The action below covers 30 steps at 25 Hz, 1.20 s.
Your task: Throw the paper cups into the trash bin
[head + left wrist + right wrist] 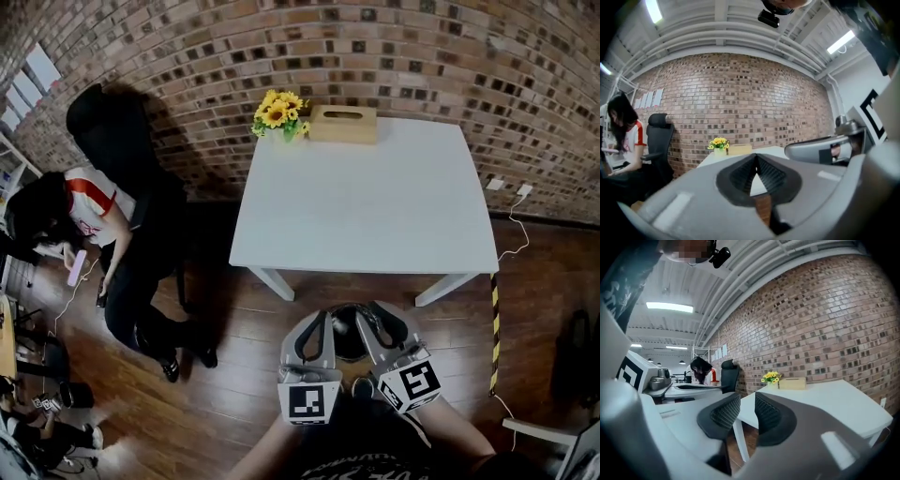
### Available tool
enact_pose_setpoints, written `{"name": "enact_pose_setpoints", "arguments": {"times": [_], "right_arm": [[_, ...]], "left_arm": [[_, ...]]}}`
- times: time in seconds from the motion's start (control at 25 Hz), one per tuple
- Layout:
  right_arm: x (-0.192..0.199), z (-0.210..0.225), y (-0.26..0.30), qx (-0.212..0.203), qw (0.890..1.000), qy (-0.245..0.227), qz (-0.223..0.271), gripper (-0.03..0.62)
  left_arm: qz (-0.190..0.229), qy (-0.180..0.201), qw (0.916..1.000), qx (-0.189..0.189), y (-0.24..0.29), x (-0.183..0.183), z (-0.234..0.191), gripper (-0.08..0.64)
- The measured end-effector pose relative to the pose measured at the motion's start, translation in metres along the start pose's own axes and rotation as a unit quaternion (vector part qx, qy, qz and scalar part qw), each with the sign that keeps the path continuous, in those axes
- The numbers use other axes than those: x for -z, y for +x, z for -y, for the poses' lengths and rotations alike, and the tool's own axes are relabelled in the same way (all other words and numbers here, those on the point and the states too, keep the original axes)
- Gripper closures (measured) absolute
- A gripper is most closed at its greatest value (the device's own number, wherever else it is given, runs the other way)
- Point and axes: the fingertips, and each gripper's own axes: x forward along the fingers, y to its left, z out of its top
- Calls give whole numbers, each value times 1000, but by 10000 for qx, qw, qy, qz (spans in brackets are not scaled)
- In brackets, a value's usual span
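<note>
No paper cup shows in any view. My left gripper (321, 319) (755, 157) hangs low in front of me above the wooden floor, just short of the white table's near edge; its fingertips meet and nothing is between them. Beside it on the right, my right gripper (375, 315) (746, 398) has a narrow gap between its ribbed pads, also with nothing in it. A dark round shape (343, 336) lies on the floor between the two grippers; I cannot tell what it is.
The white table (366, 216) carries a sunflower pot (279, 114) and a wooden tissue box (343, 123) at its far edge by the brick wall. A person (94, 225) sits at the left beside a black chair (112, 122). A yellow-black strip (494, 328) runs along the floor at right.
</note>
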Motion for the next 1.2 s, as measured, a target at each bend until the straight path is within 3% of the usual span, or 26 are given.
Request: {"name": "enact_pose_setpoints", "arguments": {"times": [0.2,0.48,0.76,1.2], "right_arm": [[-41,0,-18,-108,9981,391,454,531],[-62,3,-28,146,9976,93,678,584],[-71,7,-33,376,9967,-59,723,585],[-68,-2,-34,392,9956,-519,678,584]], "left_arm": [[214,149,9996,85,0,-36,7,555],[467,104,9985,273,-5,-65,26,555],[492,182,9976,444,-9,-75,41,555],[561,171,9973,450,-8,-77,40,555]]}}
